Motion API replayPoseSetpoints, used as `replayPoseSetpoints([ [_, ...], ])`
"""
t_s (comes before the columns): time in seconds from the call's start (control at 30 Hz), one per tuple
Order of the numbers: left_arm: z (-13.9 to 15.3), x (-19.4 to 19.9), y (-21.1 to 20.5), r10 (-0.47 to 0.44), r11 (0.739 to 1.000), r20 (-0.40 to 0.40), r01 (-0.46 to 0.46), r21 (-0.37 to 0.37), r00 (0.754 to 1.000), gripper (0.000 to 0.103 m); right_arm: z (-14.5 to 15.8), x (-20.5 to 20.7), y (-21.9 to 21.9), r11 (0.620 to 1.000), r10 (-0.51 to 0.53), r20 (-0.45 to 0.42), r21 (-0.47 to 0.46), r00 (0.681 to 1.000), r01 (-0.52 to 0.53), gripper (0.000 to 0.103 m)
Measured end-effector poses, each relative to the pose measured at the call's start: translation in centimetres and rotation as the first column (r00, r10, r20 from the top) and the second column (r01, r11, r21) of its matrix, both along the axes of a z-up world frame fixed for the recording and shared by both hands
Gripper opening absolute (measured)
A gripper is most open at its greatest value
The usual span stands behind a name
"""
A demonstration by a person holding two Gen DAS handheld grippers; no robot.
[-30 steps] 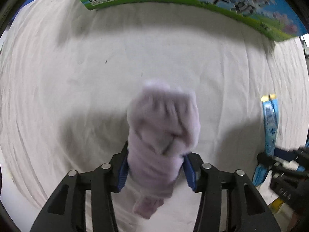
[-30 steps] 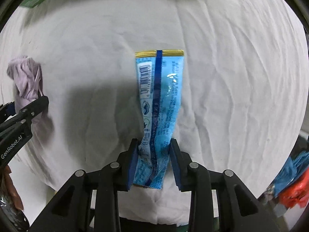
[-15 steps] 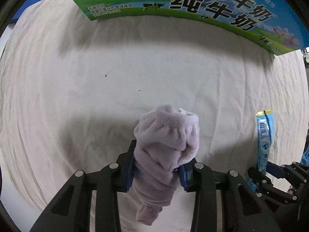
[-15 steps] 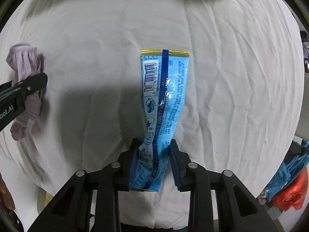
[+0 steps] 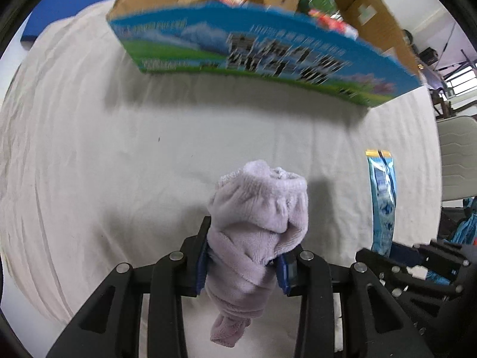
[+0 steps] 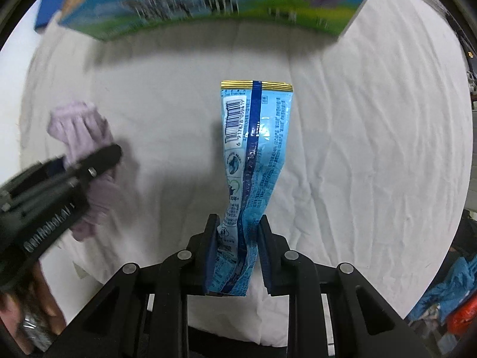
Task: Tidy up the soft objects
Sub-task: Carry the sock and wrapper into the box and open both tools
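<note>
My left gripper (image 5: 244, 256) is shut on a rolled lilac fleece sock (image 5: 259, 226) and holds it above the white cloth; the sock's end hangs below the jaws. The sock also shows in the right wrist view (image 6: 80, 137), with the left gripper (image 6: 98, 161) around it. My right gripper (image 6: 237, 238) is shut on a long light-blue snack packet (image 6: 253, 161) with a gold top edge and a barcode. The packet also shows at the right of the left wrist view (image 5: 381, 200).
A cardboard box (image 5: 268, 56) with a blue and green printed side stands at the back on the white cloth (image 5: 89, 149); several snack packs lie inside it. It also shows in the right wrist view (image 6: 208, 3). Blue and red items (image 6: 447, 304) lie off the table's right edge.
Both grippers have lifted and tilted back, so the box now shows its open top and contents. The sock and the packet stay clamped.
</note>
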State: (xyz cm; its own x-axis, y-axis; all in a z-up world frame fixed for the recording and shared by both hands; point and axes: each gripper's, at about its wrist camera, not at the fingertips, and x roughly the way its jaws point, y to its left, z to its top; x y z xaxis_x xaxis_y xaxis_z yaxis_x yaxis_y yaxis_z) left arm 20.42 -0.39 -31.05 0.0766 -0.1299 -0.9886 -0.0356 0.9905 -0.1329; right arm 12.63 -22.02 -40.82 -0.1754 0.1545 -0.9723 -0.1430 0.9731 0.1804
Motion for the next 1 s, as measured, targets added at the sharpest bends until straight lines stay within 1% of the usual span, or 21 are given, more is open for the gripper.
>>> replayPoseSetpoints([
  [0.13,3.7,0.5,-0.4,-0.001,1.000,0.049,0.002,-0.028,0.999,0.033,3.7,1.0,-0.7,0.999,-0.015,0.056,0.044,0.998,0.012,0.026],
  [0.17,5.0,0.9,-0.2,0.003,0.999,0.069,0.001,-0.045,0.998,0.033,4.6,1.2,-1.0,0.998,-0.020,0.070,0.058,0.997,0.016,0.026],
  [0.27,7.1,1.2,-0.7,0.004,0.997,0.114,0.005,-0.076,0.994,0.033,7.5,2.2,-1.5,0.994,-0.025,0.111,0.104,0.994,0.014,0.026],
  [0.33,9.6,2.2,-0.7,0.006,0.994,0.146,0.009,-0.105,0.989,0.033,9.6,3.2,-1.6,0.991,-0.020,0.136,0.133,0.991,0.002,0.026],
  [0.4,11.2,3.9,-0.5,0.008,0.992,0.166,0.013,-0.128,0.986,0.033,11.2,4.5,-1.9,0.987,-0.015,0.160,0.162,0.987,-0.011,0.026],
  [0.43,11.3,4.4,-0.8,0.012,0.991,0.175,0.012,-0.136,0.985,0.033,12.4,5.5,-1.6,0.986,-0.011,0.171,0.168,0.985,-0.019,0.026],
  [0.5,12.9,6.7,-0.2,0.023,0.987,0.188,0.008,-0.162,0.982,0.033,14.3,7.2,-1.6,0.983,-0.011,0.197,0.180,0.980,-0.026,0.026],
  [0.53,12.4,7.0,-0.5,0.026,0.986,0.191,0.006,-0.166,0.981,0.033,14.9,8.1,-1.4,0.983,-0.005,0.207,0.181,0.978,-0.033,0.026],
  [0.6,12.7,9.6,0.0,0.023,0.986,0.191,0.010,-0.168,0.981,0.033,15.8,10.2,-1.2,0.982,-0.006,0.223,0.183,0.975,-0.035,0.026],
  [0.7,12.4,13.0,0.6,0.021,0.987,0.175,0.008,-0.161,0.984,0.033,15.9,13.6,-0.5,0.983,-0.015,0.223,0.184,0.975,-0.027,0.026],
  [0.77,11.1,15.0,0.9,0.025,0.984,0.146,0.001,-0.176,0.989,0.033,15.4,15.7,0.1,0.983,-0.020,0.215,0.185,0.976,-0.021,0.026],
  [0.8,10.0,16.2,1.2,0.035,0.983,0.117,-0.013,-0.182,0.993,0.033,14.5,17.1,0.4,0.983,-0.028,0.209,0.182,0.978,-0.011,0.026],
  [0.83,9.5,16.6,1.6,0.042,0.982,0.103,-0.022,-0.190,0.994,0.033,13.6,18.2,0.8,0.984,-0.030,0.196,0.178,0.980,-0.006,0.026],
  [0.87,8.4,17.7,2.0,0.049,0.978,0.066,-0.034,-0.206,0.997,0.033,12.8,19.1,1.1,0.984,-0.036,0.181,0.176,0.983,0.003,0.026],
  [0.9,7.7,18.4,2.4,0.063,0.976,0.044,-0.052,-0.210,0.997,0.033,12.3,20.1,1.5,0.985,-0.048,0.167,0.171,0.985,0.019,0.026],
  [1.0,5.2,20.3,3.5,0.095,0.968,-0.028,-0.099,-0.233,0.995,0.033,9.5,22.4,2.3,0.988,-0.065,0.118,0.149,0.991,0.047,0.026],
])
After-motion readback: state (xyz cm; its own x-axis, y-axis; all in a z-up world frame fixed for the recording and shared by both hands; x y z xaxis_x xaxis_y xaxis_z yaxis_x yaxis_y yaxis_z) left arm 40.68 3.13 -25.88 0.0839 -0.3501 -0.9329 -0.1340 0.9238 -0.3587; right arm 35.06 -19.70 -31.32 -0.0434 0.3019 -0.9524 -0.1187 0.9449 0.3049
